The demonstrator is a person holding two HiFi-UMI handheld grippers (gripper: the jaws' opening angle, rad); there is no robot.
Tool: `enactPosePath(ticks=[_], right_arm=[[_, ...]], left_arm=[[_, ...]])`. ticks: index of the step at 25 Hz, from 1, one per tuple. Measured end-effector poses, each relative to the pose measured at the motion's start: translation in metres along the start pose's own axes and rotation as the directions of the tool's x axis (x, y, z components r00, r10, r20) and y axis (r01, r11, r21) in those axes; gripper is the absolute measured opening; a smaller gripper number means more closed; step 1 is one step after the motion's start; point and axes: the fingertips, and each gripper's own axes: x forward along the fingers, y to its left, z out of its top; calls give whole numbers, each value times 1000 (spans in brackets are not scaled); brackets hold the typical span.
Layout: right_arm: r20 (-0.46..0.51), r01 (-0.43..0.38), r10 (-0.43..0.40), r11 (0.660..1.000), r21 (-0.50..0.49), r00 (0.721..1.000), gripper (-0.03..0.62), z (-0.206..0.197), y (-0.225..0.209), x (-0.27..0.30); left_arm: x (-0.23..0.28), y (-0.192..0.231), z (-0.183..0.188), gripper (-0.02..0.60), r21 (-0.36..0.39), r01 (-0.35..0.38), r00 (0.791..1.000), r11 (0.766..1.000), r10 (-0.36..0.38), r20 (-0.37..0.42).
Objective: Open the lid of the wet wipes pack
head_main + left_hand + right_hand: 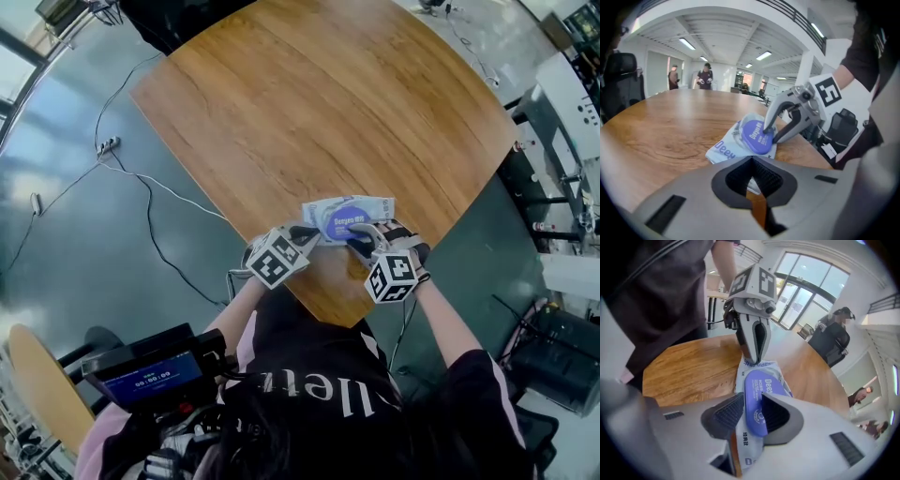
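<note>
The wet wipes pack (323,210) lies flat near the front edge of the wooden table (309,103), with its purple oval lid (343,225) facing up. My left gripper (307,232) is shut on the pack's left end; in the right gripper view its closed fingertips (751,359) pinch the far edge of the pack (759,369). My right gripper (359,242) stands open astride the lid (757,397), one pad on either side. In the left gripper view its two fingers (771,117) straddle the edge of the lid (754,133). Whether the lid is lifted I cannot tell.
The table's front edge (328,319) runs just under both grippers. Cables (150,178) trail over the grey floor at the left. Racks and equipment (562,122) stand at the right. A device with a lit screen (150,370) hangs at the person's chest.
</note>
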Motion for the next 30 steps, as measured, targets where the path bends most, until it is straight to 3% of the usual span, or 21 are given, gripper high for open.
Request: enactPosePath(ticks=[2,4,7,10,14,16,20,30], right_arm=[[11,33,-35,992,124,999,107,8,-4,3],[12,72,-77,971,229,997,107,14,-7,4],[-6,111,-115,950,291,993,107,18,-9,3],[-26,119,-117,961,248,993,108,20,-11,1],[-40,101,-99,993,65,994,106,19,-7,1],[-32,73,-72,997,26,997,104,20,-5,2],[22,39,-40,999,17,999,80,25,-5,-4],[99,94,-88,994,-64,991,28,35,-11,-19]], left_arm=[[-4,10,0,2,-20,-57,998,998,57,12],[-4,13,-1,2,20,-111,994,994,111,-9],[-1,17,0,1,58,-170,984,984,173,-49],[2,18,1,2,138,-185,978,973,196,-68],[6,14,3,2,245,-151,983,958,171,-63],[6,12,3,2,294,-143,984,945,168,-62],[6,9,3,-2,334,-140,985,932,167,-52],[7,4,3,-3,409,-105,987,907,146,-70]])
